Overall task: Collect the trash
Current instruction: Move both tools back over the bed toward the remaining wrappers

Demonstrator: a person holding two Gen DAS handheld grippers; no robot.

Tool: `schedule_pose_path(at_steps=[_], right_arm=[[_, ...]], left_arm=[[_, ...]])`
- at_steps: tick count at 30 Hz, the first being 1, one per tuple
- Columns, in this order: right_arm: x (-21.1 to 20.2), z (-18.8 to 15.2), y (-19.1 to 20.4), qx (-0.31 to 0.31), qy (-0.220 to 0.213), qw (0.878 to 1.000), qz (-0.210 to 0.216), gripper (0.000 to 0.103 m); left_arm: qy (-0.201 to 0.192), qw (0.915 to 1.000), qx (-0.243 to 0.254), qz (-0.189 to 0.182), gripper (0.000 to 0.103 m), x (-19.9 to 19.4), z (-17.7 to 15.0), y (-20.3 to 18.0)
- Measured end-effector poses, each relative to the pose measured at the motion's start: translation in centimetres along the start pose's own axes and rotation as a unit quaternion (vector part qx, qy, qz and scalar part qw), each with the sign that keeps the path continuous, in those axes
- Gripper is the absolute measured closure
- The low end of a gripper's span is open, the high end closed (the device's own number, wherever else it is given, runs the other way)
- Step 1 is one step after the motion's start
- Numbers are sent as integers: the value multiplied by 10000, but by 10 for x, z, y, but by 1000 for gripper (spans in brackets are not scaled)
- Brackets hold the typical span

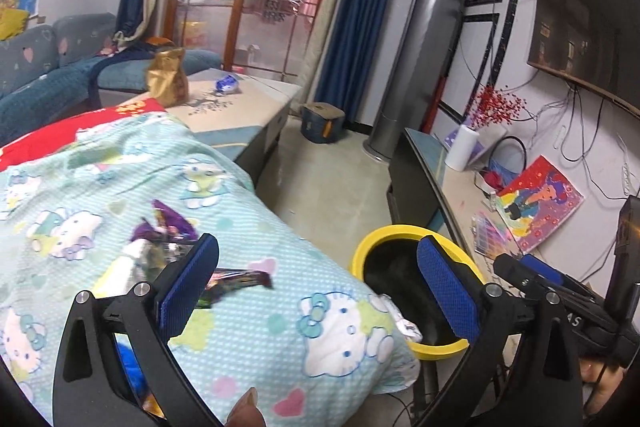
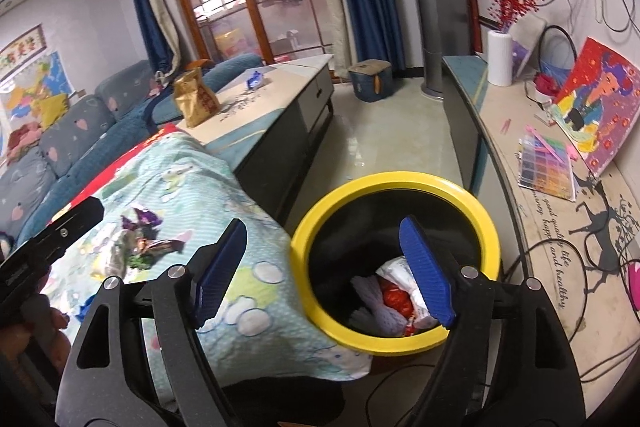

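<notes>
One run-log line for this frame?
left gripper: open, empty | right gripper: open, over yellow-rimmed bin | trash in bin | wrappers left on Hello Kitty cloth

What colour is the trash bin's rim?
Yellow; the trash bin rim shows best in the right wrist view, around a black interior.

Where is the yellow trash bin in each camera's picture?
Left wrist view: the yellow trash bin sits low and right of centre, partly behind the right finger.
Right wrist view: the bin is bottom centre, trash visible inside.
Shared landmark: the Hello Kitty blanket, on the bin's left.
</notes>
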State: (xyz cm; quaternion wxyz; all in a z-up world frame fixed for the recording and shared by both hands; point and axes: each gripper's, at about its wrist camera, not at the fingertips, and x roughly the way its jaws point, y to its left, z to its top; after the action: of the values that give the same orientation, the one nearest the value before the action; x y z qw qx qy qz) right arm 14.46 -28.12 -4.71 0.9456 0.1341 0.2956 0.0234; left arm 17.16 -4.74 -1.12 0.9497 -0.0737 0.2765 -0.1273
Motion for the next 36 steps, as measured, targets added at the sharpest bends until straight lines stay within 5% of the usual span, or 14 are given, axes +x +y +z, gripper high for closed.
schedule_pose_path(at_steps=[25,36], right_arm=[[6,-21,113,-959,326,9905,930,32],[41,-28,159,-1525,701,9776,1268,32]], left_arm=[[-283,9924,-807,881,6,-44,-3,111],[66,9855,-1144,1252,6,-41,-13,170]])
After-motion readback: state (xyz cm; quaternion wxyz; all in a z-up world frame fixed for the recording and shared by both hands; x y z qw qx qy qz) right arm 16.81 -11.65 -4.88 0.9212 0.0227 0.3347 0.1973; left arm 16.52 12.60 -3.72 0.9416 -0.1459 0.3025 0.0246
